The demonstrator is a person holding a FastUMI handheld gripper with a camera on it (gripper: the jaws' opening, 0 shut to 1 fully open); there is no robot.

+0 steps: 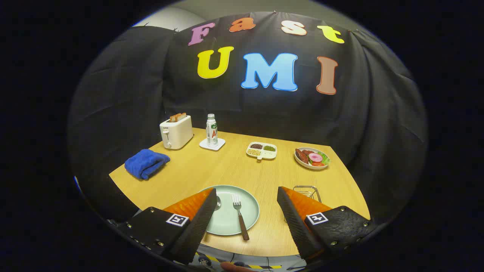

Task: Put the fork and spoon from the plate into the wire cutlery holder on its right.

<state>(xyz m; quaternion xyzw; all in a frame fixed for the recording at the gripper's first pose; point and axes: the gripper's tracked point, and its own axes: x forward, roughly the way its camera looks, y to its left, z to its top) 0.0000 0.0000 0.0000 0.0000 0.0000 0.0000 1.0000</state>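
Observation:
A pale green plate (247,219) lies on the wooden table near its front edge, between my two fingers. On it rests a fork (239,215) with a dark handle, tines pointing away from me. The spoon (218,203) lies on the plate's left part, mostly hidden behind my left finger; just its bowl shows. The wire cutlery holder (307,190) stands right of the plate, partly hidden behind my right finger. My gripper (246,196) is open, held above the plate with nothing between its fingers.
At the back of the table stand a white toaster (176,132) with toast, a bottle (211,130) on a white coaster, a divided dish (261,150) of grains and a plate of food (312,158). A folded blue cloth (146,163) lies at the left.

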